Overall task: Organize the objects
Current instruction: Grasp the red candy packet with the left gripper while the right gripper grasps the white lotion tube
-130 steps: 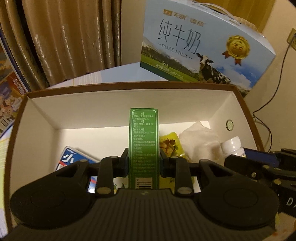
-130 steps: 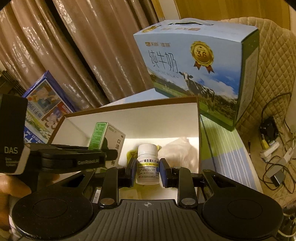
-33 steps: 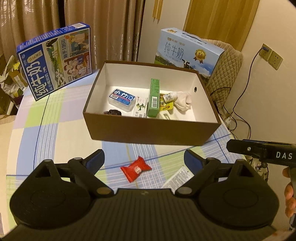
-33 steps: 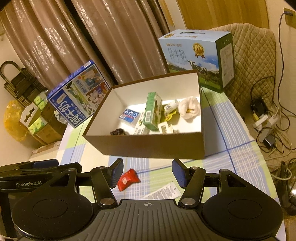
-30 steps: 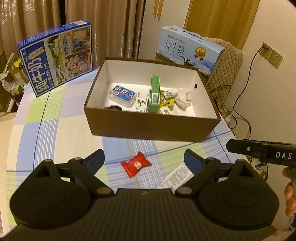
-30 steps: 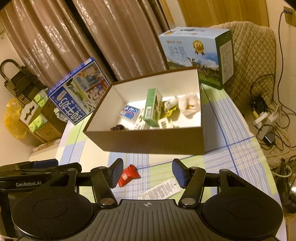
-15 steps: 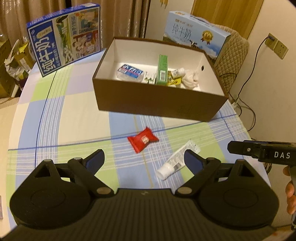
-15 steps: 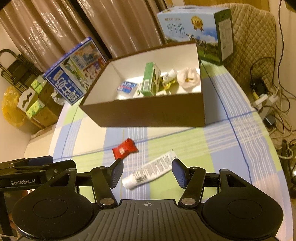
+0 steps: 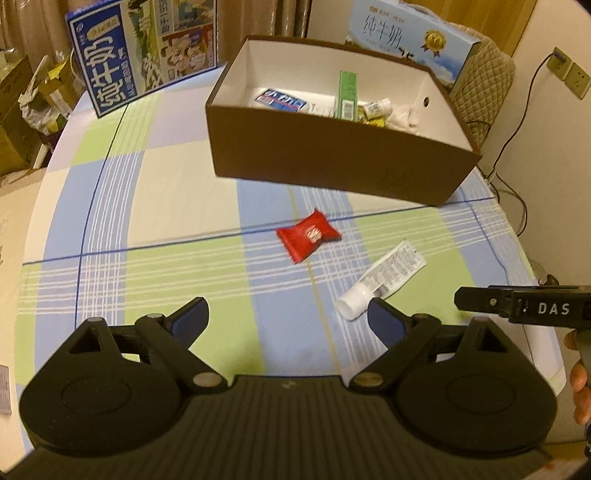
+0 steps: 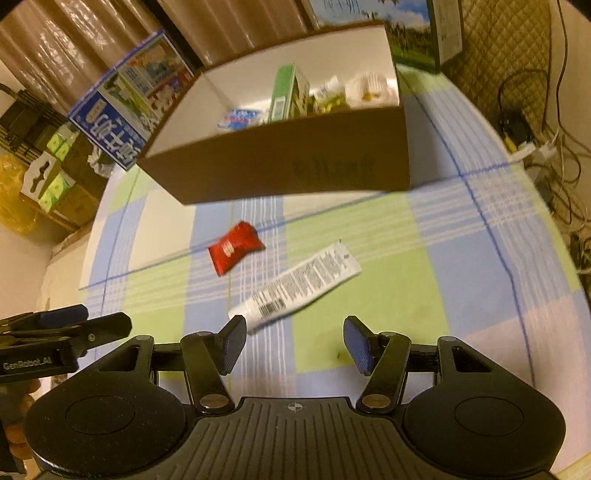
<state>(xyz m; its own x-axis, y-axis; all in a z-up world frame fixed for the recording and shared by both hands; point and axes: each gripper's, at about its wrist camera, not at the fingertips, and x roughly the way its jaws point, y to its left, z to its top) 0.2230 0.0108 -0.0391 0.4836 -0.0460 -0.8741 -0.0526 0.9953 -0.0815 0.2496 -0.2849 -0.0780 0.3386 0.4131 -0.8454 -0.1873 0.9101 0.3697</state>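
Observation:
A brown cardboard box (image 9: 332, 147) (image 10: 295, 166) stands on the checked tablecloth and holds a green carton (image 9: 347, 94) (image 10: 286, 96), a blue packet (image 9: 280, 99), a small bottle and a white wad. A red snack packet (image 9: 308, 234) (image 10: 234, 247) and a white tube (image 9: 384, 282) (image 10: 295, 284) lie on the cloth in front of the box. My left gripper (image 9: 288, 321) is open and empty, above the cloth short of the packet. My right gripper (image 10: 295, 343) is open and empty, just short of the tube's cap end.
A blue milk carton box (image 9: 144, 51) (image 10: 125, 107) stands at the back left, a light blue milk box (image 9: 410, 33) behind the brown box. The table edge curves on the right, with cables and a wall socket (image 9: 570, 70) beyond.
Both grippers have let go of the green carton and the bottle, now in the box, and pulled back. Over the last second both have lowered toward the cloth near the packet and tube.

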